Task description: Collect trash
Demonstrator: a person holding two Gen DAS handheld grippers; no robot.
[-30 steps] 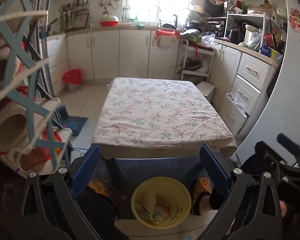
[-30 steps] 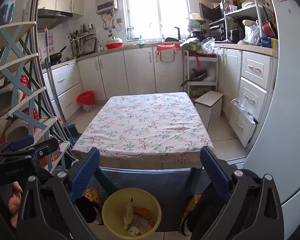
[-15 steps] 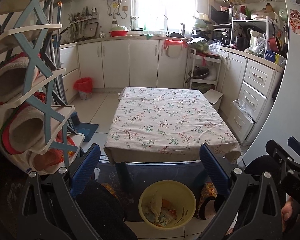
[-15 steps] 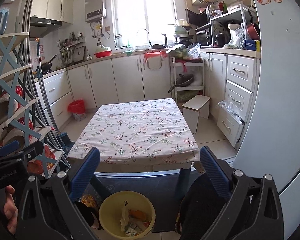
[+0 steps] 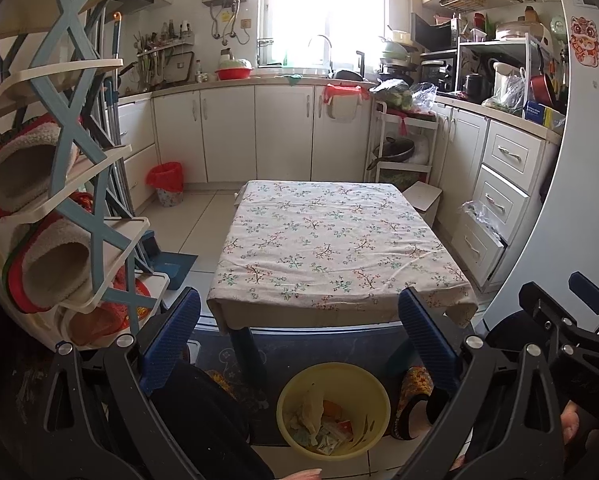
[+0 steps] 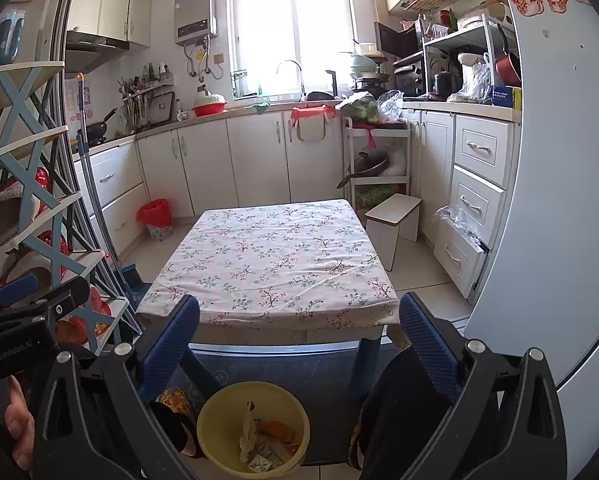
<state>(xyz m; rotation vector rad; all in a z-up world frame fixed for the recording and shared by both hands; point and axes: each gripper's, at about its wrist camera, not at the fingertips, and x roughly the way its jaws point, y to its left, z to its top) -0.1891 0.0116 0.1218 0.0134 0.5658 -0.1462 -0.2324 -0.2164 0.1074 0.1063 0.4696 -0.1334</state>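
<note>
Trash [image 5: 324, 424] lies in a yellow bin [image 5: 334, 376] on the floor, just in front of a low table [image 5: 331, 248] draped in a floral cloth; crumpled paper, wrappers and an orange scrap show inside.

Far left stands a shoe rack [image 5: 71, 184] with blue cross-braces, fleecy slippers [image 5: 47, 264] stuffed into its shelves. Beside it a blue dustpan [image 5: 175, 266] rests on the tiles, and further back a small red-lined wastebasket [image 5: 165, 182] sits against the white cabinets.

Next comes the left gripper [image 5: 299, 332], jaws wide apart with nothing between them, hanging above the yellow bin. In the right wrist view the right gripper [image 6: 299, 332] is likewise spread and empty, the same bin [image 6: 219, 412] low between its blue fingers [image 6: 169, 344], toward the left one.

To the right of the table a small white stool [image 6: 393, 216] stands near a drawer unit [image 6: 479, 196], and a white fridge door [image 6: 559, 200] with red stickers fills the far right edge.
</note>
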